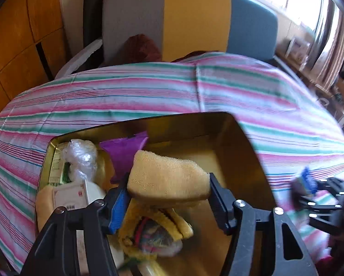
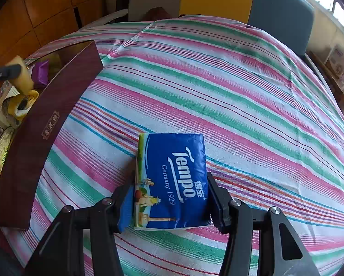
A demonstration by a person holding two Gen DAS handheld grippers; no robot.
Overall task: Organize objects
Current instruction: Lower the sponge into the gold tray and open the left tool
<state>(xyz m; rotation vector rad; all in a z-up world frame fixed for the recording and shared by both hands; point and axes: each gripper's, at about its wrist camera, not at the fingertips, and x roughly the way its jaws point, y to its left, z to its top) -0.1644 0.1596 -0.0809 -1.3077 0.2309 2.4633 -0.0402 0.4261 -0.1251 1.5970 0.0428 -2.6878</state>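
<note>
Striped cloth in pink, green and white covers the tabletop (image 2: 241, 87), with a chair back and a bright window behind it. On its left side stands a dark red box (image 2: 50, 124) with a gold lining, and several things already lie inside: a purple packet (image 1: 126, 147), a clear plastic wrap (image 1: 82, 158), a white carton (image 1: 80, 193) and a yellow pouch (image 1: 158, 232). The left gripper (image 1: 168, 191) is clamped on a yellow sponge (image 1: 167, 177), held above the box's open middle. The right gripper (image 2: 169, 197) is clamped on a blue tissue pack (image 2: 174, 184), low over the cloth just beside the box's outer wall. By my reading the job is well along: most things are boxed, the rest of the visible cloth is bare, and these two held things remain to go in.
</note>
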